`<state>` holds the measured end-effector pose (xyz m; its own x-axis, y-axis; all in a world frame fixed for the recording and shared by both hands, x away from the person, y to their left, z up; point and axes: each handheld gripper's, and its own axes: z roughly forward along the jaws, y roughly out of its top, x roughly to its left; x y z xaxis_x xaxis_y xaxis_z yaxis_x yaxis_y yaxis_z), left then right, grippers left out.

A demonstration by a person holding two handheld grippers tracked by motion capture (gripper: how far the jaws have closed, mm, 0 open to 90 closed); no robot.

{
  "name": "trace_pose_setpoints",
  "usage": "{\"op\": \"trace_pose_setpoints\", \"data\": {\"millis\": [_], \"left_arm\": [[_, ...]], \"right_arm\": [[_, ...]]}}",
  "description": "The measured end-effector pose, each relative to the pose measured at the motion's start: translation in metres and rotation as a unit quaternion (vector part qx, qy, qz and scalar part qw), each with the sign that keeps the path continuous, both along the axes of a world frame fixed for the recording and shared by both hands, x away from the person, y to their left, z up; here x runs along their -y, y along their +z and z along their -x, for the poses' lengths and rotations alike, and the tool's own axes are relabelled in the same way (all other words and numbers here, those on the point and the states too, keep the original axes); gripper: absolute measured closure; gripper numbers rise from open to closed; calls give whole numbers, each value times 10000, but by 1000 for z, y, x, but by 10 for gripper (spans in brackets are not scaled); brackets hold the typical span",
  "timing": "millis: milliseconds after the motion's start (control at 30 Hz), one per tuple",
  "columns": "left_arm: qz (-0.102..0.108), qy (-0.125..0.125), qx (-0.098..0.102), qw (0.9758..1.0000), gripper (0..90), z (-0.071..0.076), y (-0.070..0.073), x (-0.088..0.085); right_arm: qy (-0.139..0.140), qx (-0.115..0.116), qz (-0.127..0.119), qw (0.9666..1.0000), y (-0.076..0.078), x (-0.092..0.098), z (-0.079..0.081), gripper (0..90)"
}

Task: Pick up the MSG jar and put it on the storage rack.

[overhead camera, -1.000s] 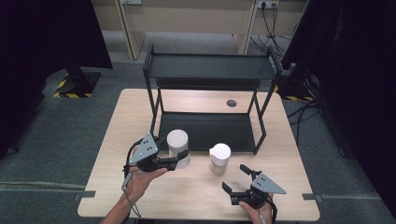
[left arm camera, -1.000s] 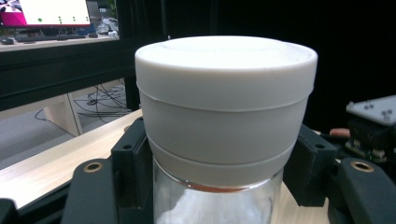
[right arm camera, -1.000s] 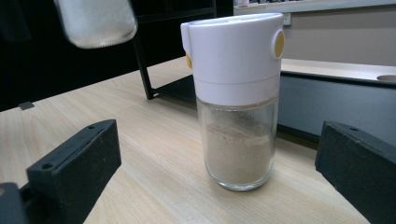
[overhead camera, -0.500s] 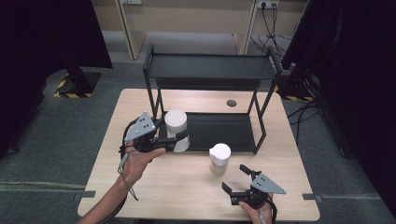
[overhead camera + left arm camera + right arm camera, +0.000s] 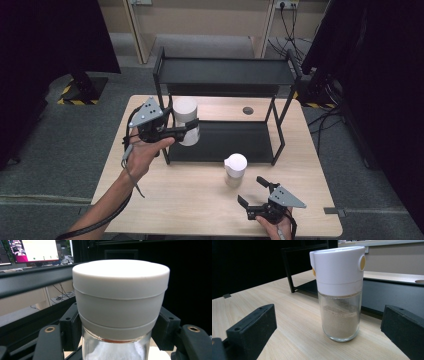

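A glass jar with a wide white lid (image 5: 186,120) (image 5: 120,305) hangs in the air at the left end of the black two-tier rack (image 5: 227,70), below its top shelf. My left gripper (image 5: 187,131) is shut on it, the jaws pressing the glass just under the lid. A second glass jar with a white dispenser lid (image 5: 235,169) (image 5: 339,292), part full of pale powder, stands on the table in front of the rack. My right gripper (image 5: 252,192) rests near the table's front edge, open, its jaws pointing at that jar from a short way off.
The rack's low shelf (image 5: 225,142) lies just above the wooden table (image 5: 190,200). A round dark hole (image 5: 248,110) sits in the tabletop behind the rack. Dark curtains and cables surround the table. A monitor (image 5: 32,251) shows far off in the left gripper view.
My left gripper has lifted the white-lidded jar off the table, up and back towards the rack's left end. The right gripper and the dispenser jar have stayed put.
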<state>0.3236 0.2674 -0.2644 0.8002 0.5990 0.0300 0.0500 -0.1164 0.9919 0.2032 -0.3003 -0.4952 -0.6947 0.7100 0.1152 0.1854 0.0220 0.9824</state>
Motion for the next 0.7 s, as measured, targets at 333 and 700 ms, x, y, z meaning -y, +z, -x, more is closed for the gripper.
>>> {"op": "trace_pose_setpoints", "data": {"millis": [333,700], "left_arm": [[35,-64,-93,9999,350,-11,27,0],[-32,16,-82,10000,350,-17,62,5]], "right_arm": [[3,4,1,10000,0,0,0,5],[3,3,-8,10000,0,0,0,5]]}}
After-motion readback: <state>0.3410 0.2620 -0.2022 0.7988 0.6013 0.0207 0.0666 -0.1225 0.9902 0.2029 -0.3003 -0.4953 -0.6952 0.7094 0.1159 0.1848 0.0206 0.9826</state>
